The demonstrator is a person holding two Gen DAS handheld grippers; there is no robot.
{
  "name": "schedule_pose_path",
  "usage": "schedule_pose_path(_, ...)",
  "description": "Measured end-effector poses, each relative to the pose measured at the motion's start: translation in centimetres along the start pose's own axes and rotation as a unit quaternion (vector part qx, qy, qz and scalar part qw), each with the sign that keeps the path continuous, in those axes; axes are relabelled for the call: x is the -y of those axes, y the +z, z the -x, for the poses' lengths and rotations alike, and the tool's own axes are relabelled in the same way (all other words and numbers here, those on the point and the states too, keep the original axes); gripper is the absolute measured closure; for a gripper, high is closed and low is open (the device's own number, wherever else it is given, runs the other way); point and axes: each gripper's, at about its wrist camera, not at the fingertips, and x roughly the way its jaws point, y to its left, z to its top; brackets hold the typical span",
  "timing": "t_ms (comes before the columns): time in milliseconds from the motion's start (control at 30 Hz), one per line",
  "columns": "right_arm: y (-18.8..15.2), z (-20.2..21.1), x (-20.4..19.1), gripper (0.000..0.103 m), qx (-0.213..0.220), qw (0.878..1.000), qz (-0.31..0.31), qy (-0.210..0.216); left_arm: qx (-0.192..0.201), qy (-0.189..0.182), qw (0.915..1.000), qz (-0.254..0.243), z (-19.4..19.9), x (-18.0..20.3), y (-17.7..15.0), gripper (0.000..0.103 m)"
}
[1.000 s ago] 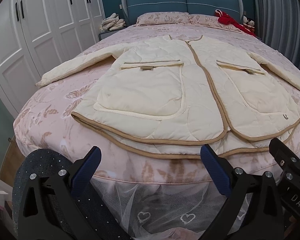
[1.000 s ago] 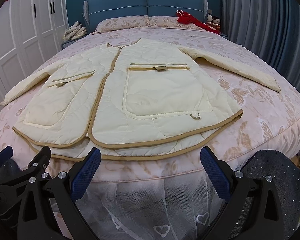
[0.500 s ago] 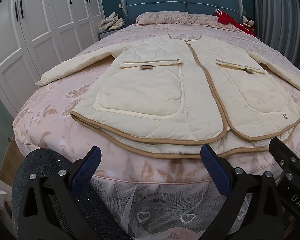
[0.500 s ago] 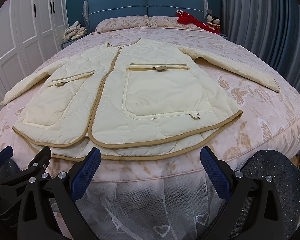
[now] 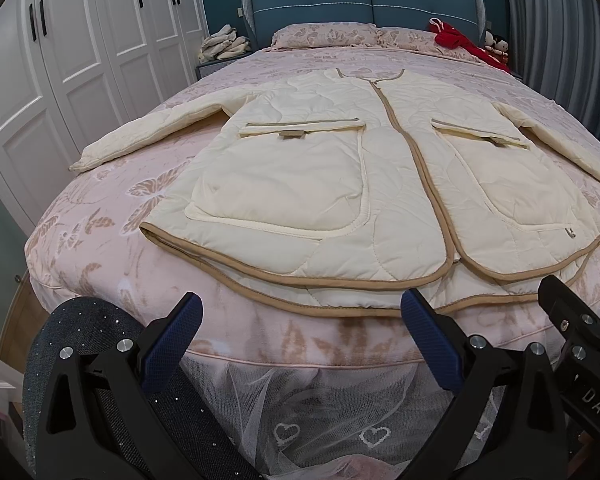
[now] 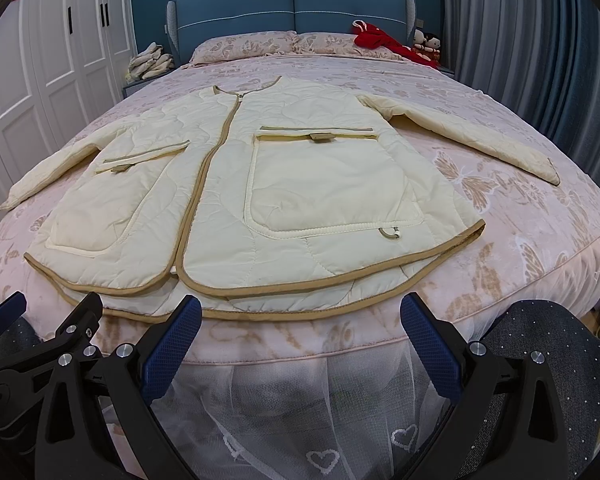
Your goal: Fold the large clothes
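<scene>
The cream jacket (image 5: 380, 184) lies flat, front up, sleeves spread, on the pink bed (image 5: 100, 240), its hem near the foot edge, while left tongs (image 5: 300, 336) and right tongs (image 6: 300, 336) hover apart, empty, below it.

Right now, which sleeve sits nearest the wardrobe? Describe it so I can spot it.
On the pink bed lies a cream quilted jacket. Its left sleeve stretches toward the white wardrobe; the other sleeve reaches toward the grey curtain.
</scene>
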Motion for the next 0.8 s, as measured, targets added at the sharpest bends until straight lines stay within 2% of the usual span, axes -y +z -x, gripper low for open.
schedule_pose_path(333, 0.3, 0.1, 0.7, 0.005, -0.002, 1.0, -0.01, 0.007, -0.005, -0.003, 1.0, -0.007, -0.1, 0.4, 0.1, 0.005)
schedule_pose_path(500, 1.8, -0.4, 2.5, 0.005, -0.008, 0.999, -0.045, 0.011, -0.004, -0.005, 0.9997, -0.023, 0.0, 0.6, 1.8, 0.005)
schedule_pose_path(633, 4.9, -1.1, 5.7, 0.005, 0.006, 0.997, -0.078, 0.002, 0.002, -0.006, 0.9999, -0.015, 0.2, 0.2, 4.4, 0.005)
schedule_pose_path(800, 9.0, -2.4, 12.1, 0.005, 0.034, 0.991, -0.124, -0.042, 0.013, -0.007, 0.9998, 0.015, 0.3, -0.8, 7.5, 0.005)
